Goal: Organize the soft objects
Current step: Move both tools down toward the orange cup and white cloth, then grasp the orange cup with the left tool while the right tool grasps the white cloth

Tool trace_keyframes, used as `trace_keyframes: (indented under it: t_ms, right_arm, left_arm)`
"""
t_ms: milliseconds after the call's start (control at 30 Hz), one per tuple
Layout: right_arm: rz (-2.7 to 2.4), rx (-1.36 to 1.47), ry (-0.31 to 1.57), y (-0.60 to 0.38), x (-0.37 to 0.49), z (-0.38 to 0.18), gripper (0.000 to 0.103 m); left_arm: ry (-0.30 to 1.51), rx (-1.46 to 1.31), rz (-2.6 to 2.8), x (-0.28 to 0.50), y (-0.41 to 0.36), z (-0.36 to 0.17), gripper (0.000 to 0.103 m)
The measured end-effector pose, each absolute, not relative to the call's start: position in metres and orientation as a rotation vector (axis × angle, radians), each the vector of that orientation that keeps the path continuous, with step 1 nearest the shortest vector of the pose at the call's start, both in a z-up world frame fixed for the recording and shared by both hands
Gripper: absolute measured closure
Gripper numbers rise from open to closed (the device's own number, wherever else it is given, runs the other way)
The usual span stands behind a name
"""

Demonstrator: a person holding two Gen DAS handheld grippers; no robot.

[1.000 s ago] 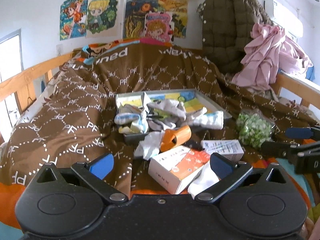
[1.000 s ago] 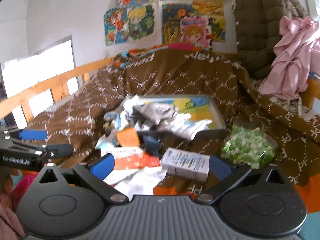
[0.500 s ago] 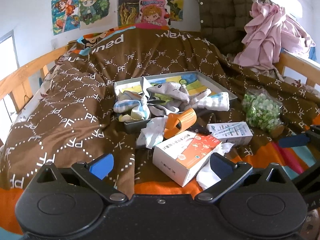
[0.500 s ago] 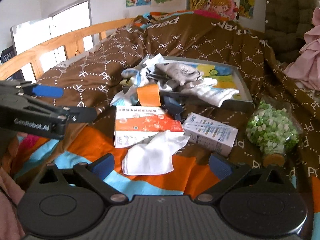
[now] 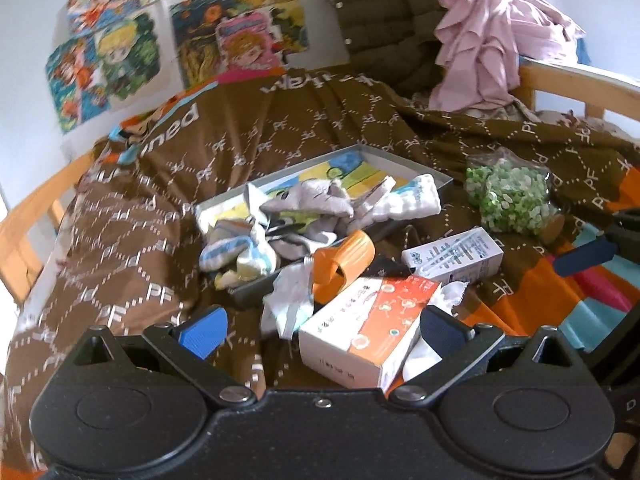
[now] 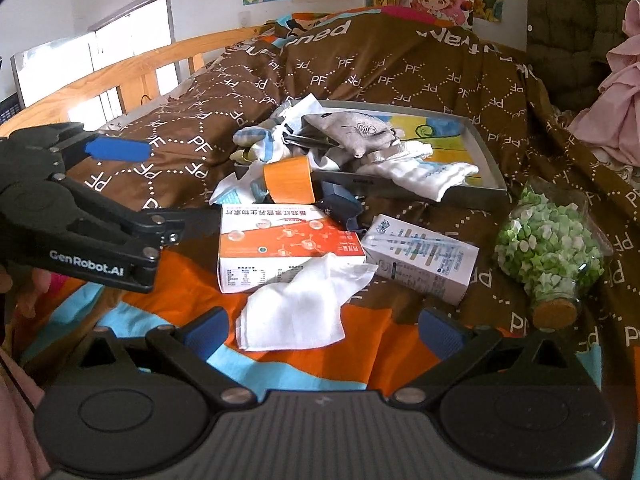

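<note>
We are at the approach step, with nothing picked up yet. Our right gripper (image 6: 324,330) hangs with its jaws released and empty just over the crumpled white cloth (image 6: 298,308), which lies on the orange and blue bedsheet (image 6: 184,280) with one corner draped against the near face of the orange and white cardboard box (image 6: 286,246). Our left gripper (image 5: 320,330) is likewise spread wide and holds nothing, hovering just short of that same box. Beyond the box, the shallow grey tray with a colourful printed floor (image 6: 486,160) holds a heap of socks and a grey stuffed toy (image 6: 356,132); one white sock (image 6: 420,176) hangs over its near rim.

Next, we judge, the right gripper should drop onto the white cloth and close on a bunched fold, lifting clear of the box so it does not drag. A second white rag (image 5: 290,300) beside the box would follow.
</note>
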State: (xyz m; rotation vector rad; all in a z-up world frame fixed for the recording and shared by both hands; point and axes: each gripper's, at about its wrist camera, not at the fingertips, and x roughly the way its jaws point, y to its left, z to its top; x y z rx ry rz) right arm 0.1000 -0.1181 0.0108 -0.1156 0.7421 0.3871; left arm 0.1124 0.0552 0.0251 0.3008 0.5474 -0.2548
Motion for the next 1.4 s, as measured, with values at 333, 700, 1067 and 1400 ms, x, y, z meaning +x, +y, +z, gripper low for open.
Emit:
trace_keyframes:
  t_ms: [333,700,1067,1400]
  right_arm:
    - [0.404,-0.099,0.755,-0.108,0.119,-0.006,0.0]
    - [0.432,-0.17,0.754,-0.091,0.127,-0.024,0.0]
    - [0.408,-0.184,0.785,-0.082,0.147,-0.041,0.002]
    - [0.372,-0.191,0.818,-0.083,0.152,-0.046,0.02]
  left_arm:
    - [0.47,0.343,-0.346,0.147,0.05,0.013,0.001]
    - [0.441,0.408,-0.46,0.183,0.042,-0.008,0.014]
    - [0.455,0.359,-0.513,0.202,0.047,-0.022,0.038]
    - [0.456,0.354,-0.509,0.206,0.046,-0.024,0.07]
